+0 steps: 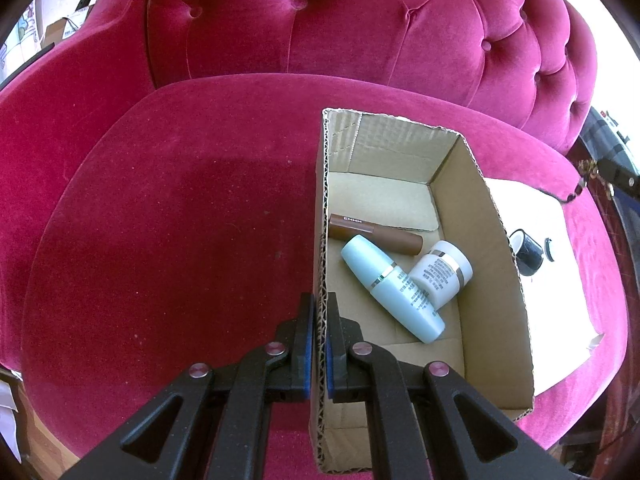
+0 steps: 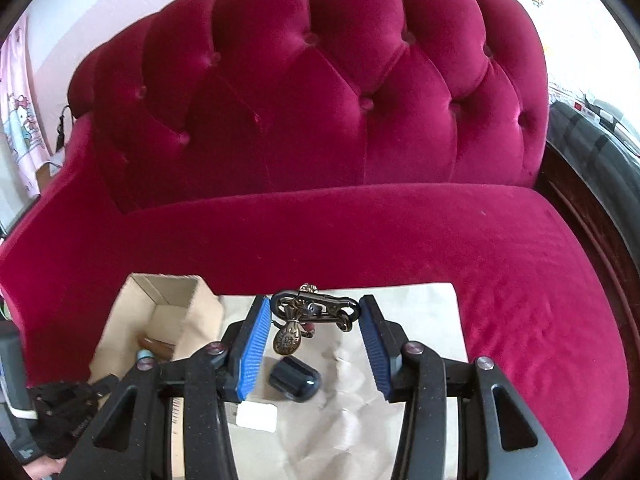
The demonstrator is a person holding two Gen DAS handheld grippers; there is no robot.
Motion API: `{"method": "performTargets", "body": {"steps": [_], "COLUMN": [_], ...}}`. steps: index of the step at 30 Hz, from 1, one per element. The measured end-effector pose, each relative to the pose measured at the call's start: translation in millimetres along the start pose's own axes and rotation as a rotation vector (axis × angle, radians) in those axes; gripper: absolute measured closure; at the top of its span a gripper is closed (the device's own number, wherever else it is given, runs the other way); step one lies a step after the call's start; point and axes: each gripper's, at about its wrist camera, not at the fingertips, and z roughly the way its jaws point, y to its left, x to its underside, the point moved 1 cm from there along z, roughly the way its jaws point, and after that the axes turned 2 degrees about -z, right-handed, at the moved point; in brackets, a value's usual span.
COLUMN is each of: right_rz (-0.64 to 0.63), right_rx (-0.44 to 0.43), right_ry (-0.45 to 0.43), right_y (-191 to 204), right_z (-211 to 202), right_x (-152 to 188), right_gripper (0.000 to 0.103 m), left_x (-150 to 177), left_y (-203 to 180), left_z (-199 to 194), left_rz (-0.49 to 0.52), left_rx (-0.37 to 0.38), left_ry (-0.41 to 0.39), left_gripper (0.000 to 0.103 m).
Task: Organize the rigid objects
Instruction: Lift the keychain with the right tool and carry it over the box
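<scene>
right claw (image 2: 315,322) pinches a keychain (image 2: 316,308) by its black carabiner ends, brass charm dangling, lower centre of frame above the pale paper (image 2: 420,320). left claw (image 1: 320,344) pressed together on the box (image 1: 500,240) near wall, steadying it. step, i judge: carrying keychain to box at lower left w/ bottles inside. next: swing left over opening, then release.

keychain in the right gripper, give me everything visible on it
The keychain is a dark metal carabiner clip lying sideways, spanning the right gripper pad to pad, lifted above the pale paper. A brass-coloured money-bag charm dangles below it, with a small gold ornament on top and a bit of red behind the charm. Nothing else touches it.
</scene>
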Motion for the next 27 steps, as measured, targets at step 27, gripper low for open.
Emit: {"method": "performTargets", "body": {"steps": [27], "right_rz": [-0.006], "right_rx": [-0.197], "right_ry": [-0.014], "right_y": [79.6], "right_z": [-1.5], "right_x": [-9.6], "right_gripper": [0.055], "left_x": [0.6], "left_y": [-0.5], "left_z": [0.1], "left_rz": [-0.002], "left_rx": [0.005], "left_ry": [0.001], "left_gripper": [0.099]}}
